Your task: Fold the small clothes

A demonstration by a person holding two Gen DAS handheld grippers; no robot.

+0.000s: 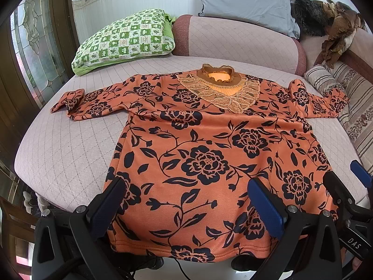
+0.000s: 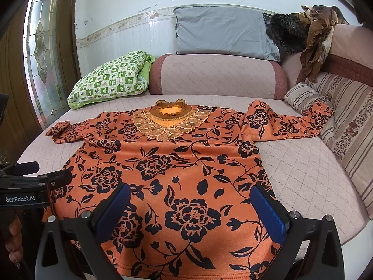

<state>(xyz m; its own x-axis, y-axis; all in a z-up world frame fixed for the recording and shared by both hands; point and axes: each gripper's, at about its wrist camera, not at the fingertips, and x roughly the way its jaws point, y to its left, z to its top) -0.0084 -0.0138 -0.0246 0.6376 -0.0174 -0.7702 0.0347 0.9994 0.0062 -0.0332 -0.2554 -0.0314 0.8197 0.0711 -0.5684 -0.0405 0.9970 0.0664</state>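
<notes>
An orange top with black flowers (image 1: 205,154) (image 2: 177,168) lies flat, front up, on a pink quilted sofa seat (image 1: 65,149) (image 2: 300,175). Its lace collar (image 1: 221,86) (image 2: 170,121) points away from me and both sleeves are spread sideways. My left gripper (image 1: 186,200) hovers open over the hem's left half. My right gripper (image 2: 191,207) hovers open over the hem's right half, and its fingers (image 1: 345,186) show at the right edge of the left wrist view. The left gripper's fingers (image 2: 46,182) reach in at the left of the right wrist view. Neither holds cloth.
A green checked pillow (image 1: 123,39) (image 2: 109,79) lies at the back left, a grey pillow (image 1: 247,2) (image 2: 221,30) on the backrest. Dark and brown clothes (image 1: 326,21) (image 2: 303,32) are heaped at the back right. A striped floral cushion (image 2: 345,121) borders the right. A hand (image 2: 11,240) grips the left tool.
</notes>
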